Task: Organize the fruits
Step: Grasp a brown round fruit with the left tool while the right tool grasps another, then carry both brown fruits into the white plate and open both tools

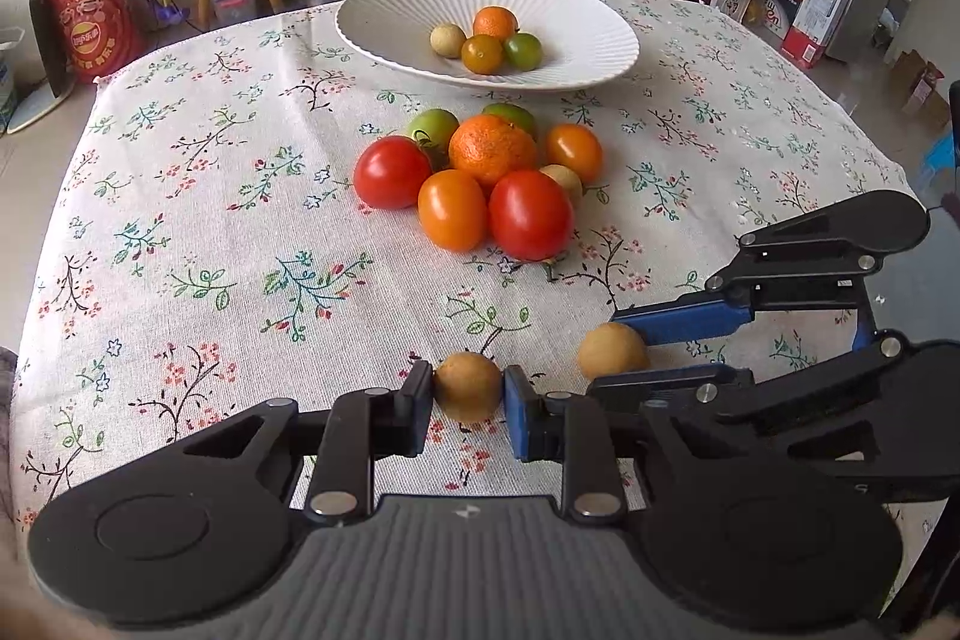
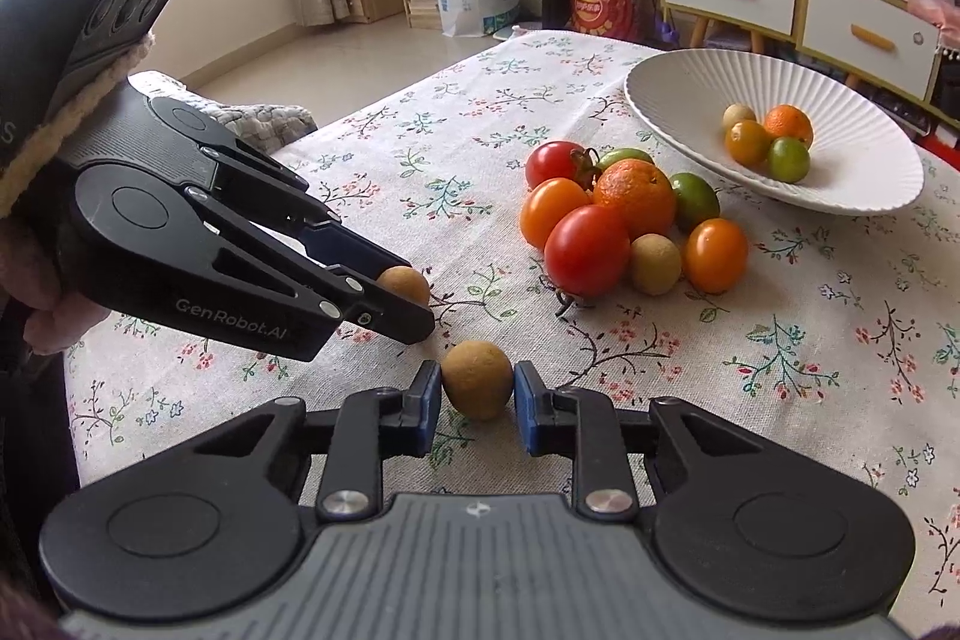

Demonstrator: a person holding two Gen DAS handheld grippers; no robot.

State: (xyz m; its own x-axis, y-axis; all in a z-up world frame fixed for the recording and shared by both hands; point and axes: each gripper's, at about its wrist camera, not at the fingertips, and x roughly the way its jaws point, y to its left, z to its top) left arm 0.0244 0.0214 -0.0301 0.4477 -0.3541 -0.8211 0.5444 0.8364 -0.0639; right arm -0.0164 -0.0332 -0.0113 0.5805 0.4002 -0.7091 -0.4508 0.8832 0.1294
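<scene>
Floral tablecloth covers the table, with cabinets and household clutter behind it.

Left wrist view: the left gripper has its pads pressed to both sides of a small round brown fruit at the near edge, low over the cloth. Just to its right, the right gripper reaches in from the right, its blue fingers either side of a second small brown fruit. Further off, mid-table, lies a loose pile of fruit: red tomatoes, orange tomatoes, a dimpled mandarin and green ones behind. Beyond the pile stands a white ribbed ceramic bowl, holding four small fruits.

Right wrist view: the right gripper brackets its brown fruit closely, though a sliver of gap shows at each pad, so firm contact cannot be confirmed. The left gripper appears at left, closed narrowly about its fruit.

Assessment: the grasping step is in hand. The next move likely calls for lifting both fruits clear and carrying them over the pile to the bowl, without crushing.
</scene>
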